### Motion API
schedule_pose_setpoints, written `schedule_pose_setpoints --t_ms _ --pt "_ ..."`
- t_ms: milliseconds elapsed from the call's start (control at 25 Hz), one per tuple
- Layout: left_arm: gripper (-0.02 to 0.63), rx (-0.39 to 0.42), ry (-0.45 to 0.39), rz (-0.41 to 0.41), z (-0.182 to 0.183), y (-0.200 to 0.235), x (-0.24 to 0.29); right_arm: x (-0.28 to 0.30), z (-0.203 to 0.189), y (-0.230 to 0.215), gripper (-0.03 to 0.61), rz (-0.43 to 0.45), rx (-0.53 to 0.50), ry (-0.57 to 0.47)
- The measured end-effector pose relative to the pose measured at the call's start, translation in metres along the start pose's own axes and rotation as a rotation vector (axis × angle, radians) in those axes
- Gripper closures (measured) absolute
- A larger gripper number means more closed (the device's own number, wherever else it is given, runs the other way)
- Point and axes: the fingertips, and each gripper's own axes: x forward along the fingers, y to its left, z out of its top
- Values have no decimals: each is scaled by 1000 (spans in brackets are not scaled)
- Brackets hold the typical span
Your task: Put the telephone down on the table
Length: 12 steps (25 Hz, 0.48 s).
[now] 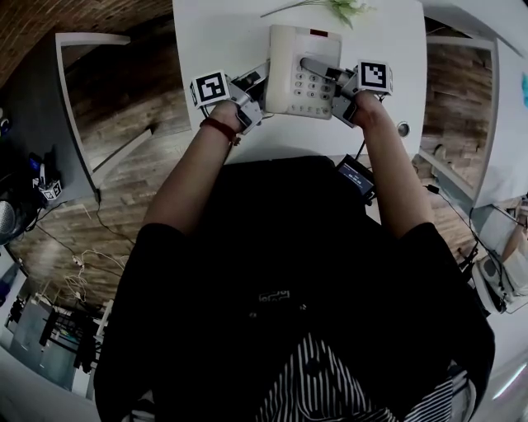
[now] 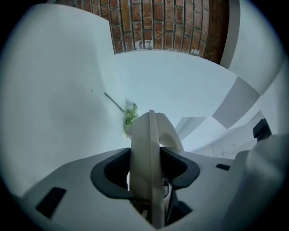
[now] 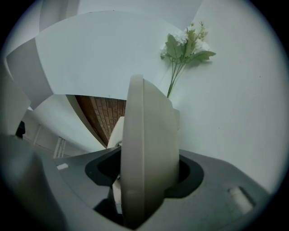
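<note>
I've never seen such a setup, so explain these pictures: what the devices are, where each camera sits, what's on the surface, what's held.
A person holds two tools: the left gripper and the right gripper. One picture looks down from the person's head; the others look along each gripper's fingers. A sprig of green-and-white flowers lies on the white table. The left gripper's fingers clamp one edge of a cream plastic desk telephone; its opposite edge stands between the right gripper's fingers, but whether they press isn't clear.
</note>
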Motion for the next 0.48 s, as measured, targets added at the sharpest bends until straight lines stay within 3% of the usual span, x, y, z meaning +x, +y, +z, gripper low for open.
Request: schedule_pose_setpoints --t_ms 280,480 --pt "410 -18 -28 12 -3 15 -2 5 -1 -18 305 -33 10 2" --pt "410 -49 -46 28 -2 35 -4 -5 12 -38 305 -13 89 -105"
